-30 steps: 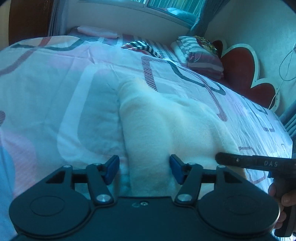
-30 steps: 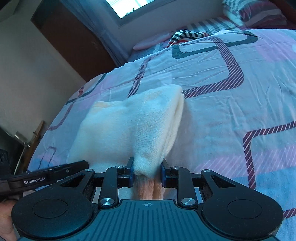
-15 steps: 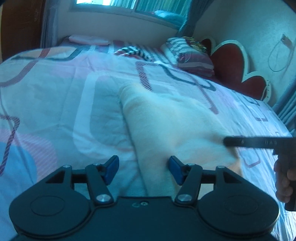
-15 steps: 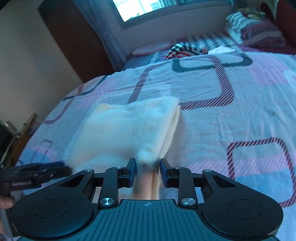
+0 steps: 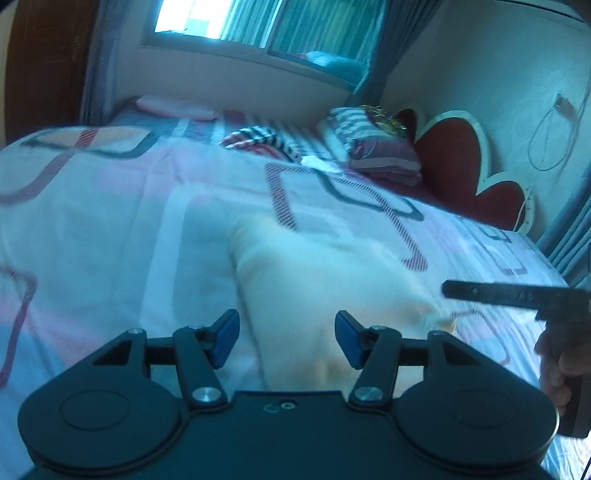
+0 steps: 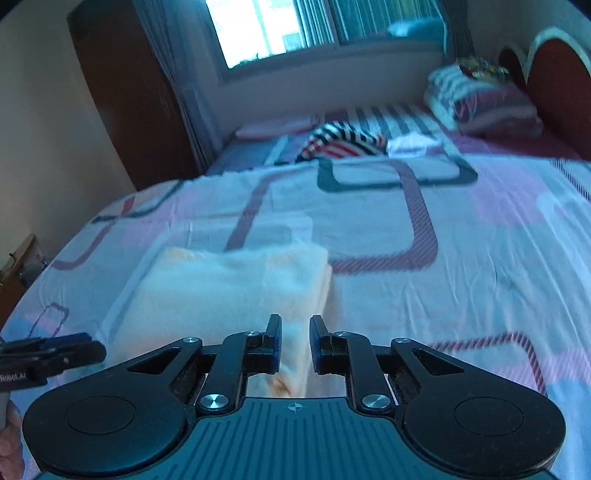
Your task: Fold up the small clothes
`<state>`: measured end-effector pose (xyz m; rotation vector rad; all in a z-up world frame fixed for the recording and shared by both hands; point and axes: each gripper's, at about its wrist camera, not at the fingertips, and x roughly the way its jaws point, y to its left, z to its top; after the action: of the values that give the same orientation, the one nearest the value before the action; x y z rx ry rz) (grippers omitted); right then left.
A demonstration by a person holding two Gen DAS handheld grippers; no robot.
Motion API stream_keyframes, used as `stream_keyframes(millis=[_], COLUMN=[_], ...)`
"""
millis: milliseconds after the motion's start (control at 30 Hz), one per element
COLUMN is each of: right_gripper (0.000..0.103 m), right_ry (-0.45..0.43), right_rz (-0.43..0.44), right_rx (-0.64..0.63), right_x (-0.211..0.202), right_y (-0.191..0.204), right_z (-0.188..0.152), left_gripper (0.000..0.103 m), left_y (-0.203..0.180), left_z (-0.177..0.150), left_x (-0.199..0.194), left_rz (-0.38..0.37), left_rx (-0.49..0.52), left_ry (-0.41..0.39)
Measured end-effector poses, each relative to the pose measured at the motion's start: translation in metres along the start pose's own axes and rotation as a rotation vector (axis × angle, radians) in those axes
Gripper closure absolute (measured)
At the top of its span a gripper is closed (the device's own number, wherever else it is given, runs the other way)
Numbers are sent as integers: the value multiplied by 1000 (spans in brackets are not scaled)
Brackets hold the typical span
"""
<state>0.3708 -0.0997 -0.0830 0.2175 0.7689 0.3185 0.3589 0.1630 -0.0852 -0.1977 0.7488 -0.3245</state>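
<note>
A folded cream garment lies flat on the patterned bedspread; it also shows in the right wrist view. My left gripper is open and empty, raised above the garment's near edge. My right gripper is open by a narrow gap and empty, above the garment's right near corner. The right gripper shows at the right edge of the left wrist view. The left gripper shows at the left edge of the right wrist view.
A striped garment and a small white item lie at the far end of the bed. Stacked striped pillows rest by the red headboard. A window and a dark wardrobe stand behind.
My right gripper let go of the garment's edge and both grippers lifted and pulled back. The garment now lies flat on the bed.
</note>
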Motion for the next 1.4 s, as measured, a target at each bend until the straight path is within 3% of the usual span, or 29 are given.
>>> stream_keyframes(millis=[67,133,200,300,367,433,567,667,767,967,1233,1300,1333,1367,1400], right_gripper=[87,88,88,88,87,87,87,87,87,87,87,87,87,83,71], right_ry=[37,117,107,116,96,56,74,106,162,29,-24,-45,-57,-68,-75], right_rz=[14,-51,-63,-70,-82,-58,-6,-25,-112,-73,-24,-37,-46,-57,-69], right_rx=[-38,-93,-79,-63,-71,-87,-146,-171,-107,-46,-97,-107,-108,-102,-91], right_x=[15,40,51,52,35,6,-41,-45,-30,-90,-180,-204,-215,-226,-235], right_y=[10,16,8,6,10,12,24,25,11,15,47,53,55,56,56], right_z=[1,-4,-8,-6,-5,-14,-55,-80,-85,-81,-131,-148,-154,-161,-166], left_gripper=[51,54,53,45,51,50,49,49,47,49,47,40,27,6,0], left_y=[-11,-23,-31,-30,-32,-36,-44,-43,-36,-57,-119,-134,-142,-149,-156], left_z=[10,15,14,8,6,-5,-47,-76,-87,-88,-130,-140,-144,-149,-154], left_x=[12,32,54,61,46,19,-27,-41,-34,-82,-153,-173,-183,-194,-204], left_rz=[-17,10,71,108,108,90,93,135,189,224,238,240,249,265,281], left_rx=[38,82,123,138,127,135,112,81,49,61,82,84,91,98,108], left_ry=[2,61,147,155,135,90,59,53,94,20,-45,-62,-82,-111,-143])
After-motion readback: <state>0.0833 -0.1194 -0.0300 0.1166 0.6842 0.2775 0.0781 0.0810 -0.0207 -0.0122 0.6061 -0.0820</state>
